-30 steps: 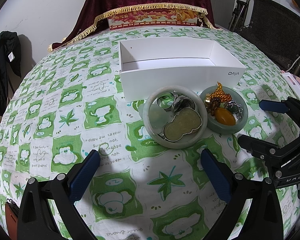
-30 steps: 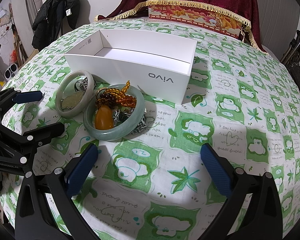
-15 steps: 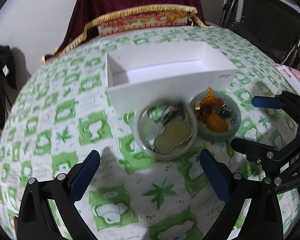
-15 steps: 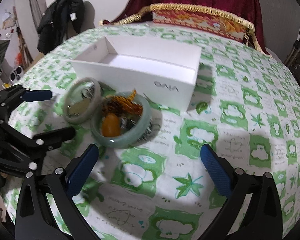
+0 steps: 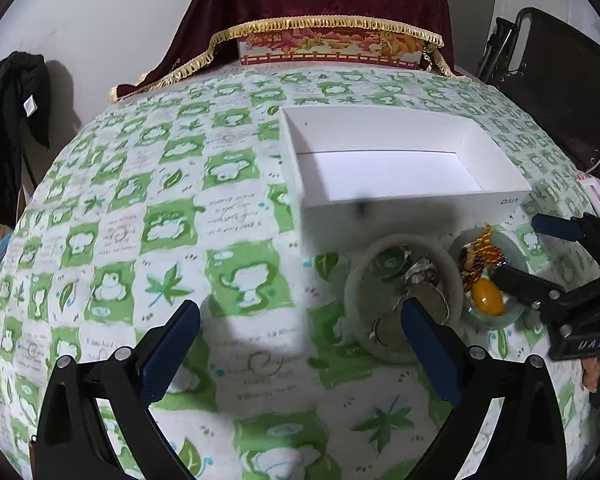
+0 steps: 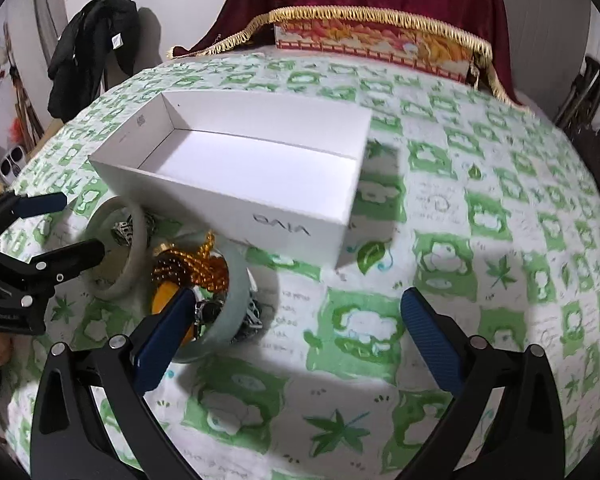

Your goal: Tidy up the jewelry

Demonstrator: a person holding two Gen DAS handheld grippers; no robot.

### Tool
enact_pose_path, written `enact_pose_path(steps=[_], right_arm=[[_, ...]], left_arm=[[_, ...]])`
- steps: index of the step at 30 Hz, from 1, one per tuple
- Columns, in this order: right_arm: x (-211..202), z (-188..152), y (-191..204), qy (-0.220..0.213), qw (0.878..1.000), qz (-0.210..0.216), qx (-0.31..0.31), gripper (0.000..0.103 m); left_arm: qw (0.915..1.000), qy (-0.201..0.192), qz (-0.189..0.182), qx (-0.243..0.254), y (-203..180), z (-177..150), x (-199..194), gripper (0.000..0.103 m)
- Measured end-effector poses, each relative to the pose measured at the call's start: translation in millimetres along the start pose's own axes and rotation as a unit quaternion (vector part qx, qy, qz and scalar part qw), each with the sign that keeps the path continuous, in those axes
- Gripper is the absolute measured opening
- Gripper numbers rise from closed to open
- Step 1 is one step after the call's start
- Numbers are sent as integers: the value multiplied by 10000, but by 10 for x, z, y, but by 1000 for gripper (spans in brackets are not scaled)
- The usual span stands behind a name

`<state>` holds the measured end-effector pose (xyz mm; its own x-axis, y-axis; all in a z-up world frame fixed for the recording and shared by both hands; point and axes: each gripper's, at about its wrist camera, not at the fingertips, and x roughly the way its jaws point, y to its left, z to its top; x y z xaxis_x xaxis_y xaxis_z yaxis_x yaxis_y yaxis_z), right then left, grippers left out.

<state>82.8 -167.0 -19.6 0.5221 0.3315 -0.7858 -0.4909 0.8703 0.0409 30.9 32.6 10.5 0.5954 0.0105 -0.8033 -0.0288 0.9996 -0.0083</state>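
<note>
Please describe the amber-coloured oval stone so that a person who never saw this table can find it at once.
Find the white open box on the green-patterned tablecloth. Two pale jade bangles lie just in front of it; look inside the greener bangle, near the right gripper. The amber stone is smooth, egg-shaped and orange-yellow, beside orange beads.

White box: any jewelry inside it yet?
No. In the right wrist view the white box shows only its bare floor; the jewelry sits inside the bangles beside it.
</note>
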Motion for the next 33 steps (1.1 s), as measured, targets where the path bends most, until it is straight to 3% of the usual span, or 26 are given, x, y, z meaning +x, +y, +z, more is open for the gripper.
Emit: enact_pose_path(steps=[2, 6, 10, 14, 19, 26, 31, 33], right_arm=[[-24, -73, -93, 58, 9999, -100, 113, 99], [-113, -198, -236, 46, 9992, -295, 254, 99], [-202, -315, -290, 23, 9988, -398, 273, 99], [-391, -392, -265, -363, 9986, -339, 200, 99], [-470, -329, -102, -574, 9978, 311, 75, 99], [-262, -182, -208, -367, 9967, -691, 219, 99], [-293, -239, -596, -412, 9922, -338, 1130, 99], [-325, -265, -541, -491, 9932, -107, 1055, 99]], left_arm=[[10000, 35, -41, -57, 65, -72, -29, 100], [9992, 195, 339, -64, 236, -241, -78, 100], [9991, 255, 323, -129, 388, -395, -211, 100], [9990, 242, 377, -74, 349, -496, -331, 100], [9996, -121, -245, 2, 133, -449, -490, 100], [9990, 36, -433, 88, -203, -301, -225, 100], [9992, 121, -305, 222, -250, -326, -140, 100], [9991, 143, -149, 360, -289, -327, -112, 100]])
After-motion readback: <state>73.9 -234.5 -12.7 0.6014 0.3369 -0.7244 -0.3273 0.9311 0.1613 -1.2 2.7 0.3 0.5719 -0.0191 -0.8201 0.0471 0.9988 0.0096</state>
